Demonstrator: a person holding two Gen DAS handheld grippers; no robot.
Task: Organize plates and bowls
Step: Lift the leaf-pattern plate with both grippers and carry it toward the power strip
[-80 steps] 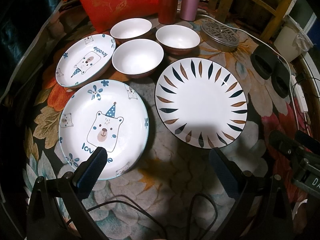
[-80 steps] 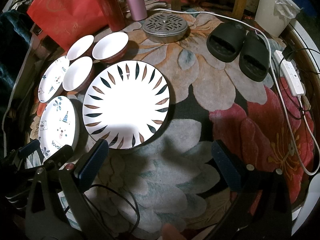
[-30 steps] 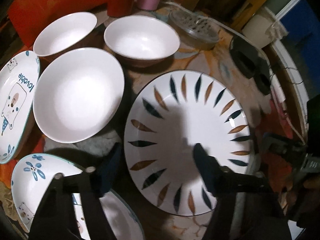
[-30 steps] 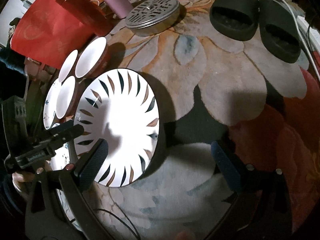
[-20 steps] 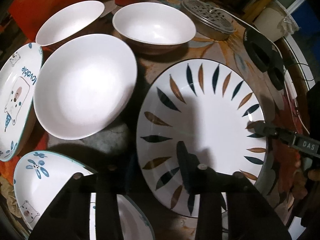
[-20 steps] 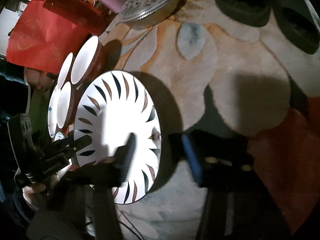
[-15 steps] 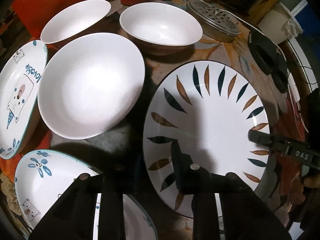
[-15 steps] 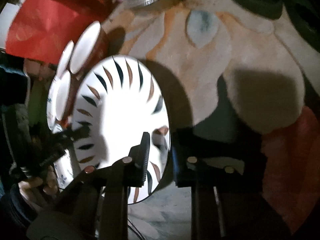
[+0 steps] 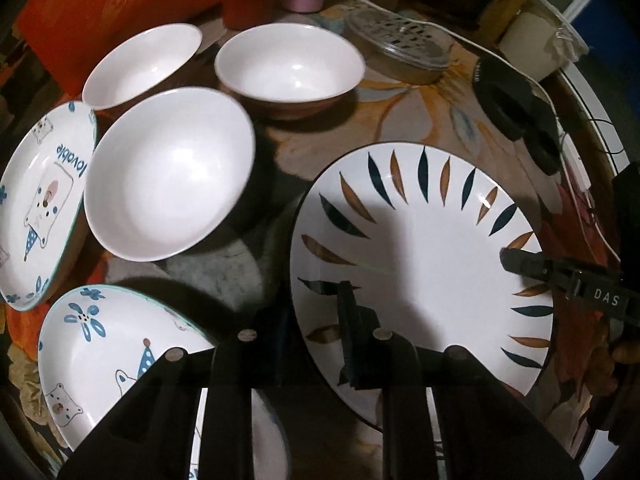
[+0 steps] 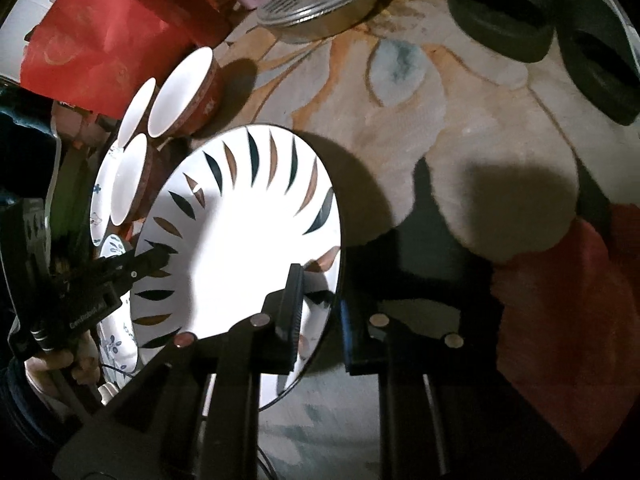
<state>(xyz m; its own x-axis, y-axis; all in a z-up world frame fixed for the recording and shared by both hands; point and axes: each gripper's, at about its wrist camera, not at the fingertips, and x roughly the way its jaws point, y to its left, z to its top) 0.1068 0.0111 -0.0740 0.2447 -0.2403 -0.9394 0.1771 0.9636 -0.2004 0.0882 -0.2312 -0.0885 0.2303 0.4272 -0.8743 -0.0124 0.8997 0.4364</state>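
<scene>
The white round ceramic plate with dark and brown leaf marks (image 9: 432,248) lies on the flowered cloth (image 10: 460,128). The left gripper (image 9: 316,320) is closing on its near-left rim, its outer finger hidden in shadow; the right gripper (image 10: 320,312) clamps its opposite rim.

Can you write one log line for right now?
left gripper: jaws closing, leaf plate rim between | right gripper: shut on its other side
</scene>
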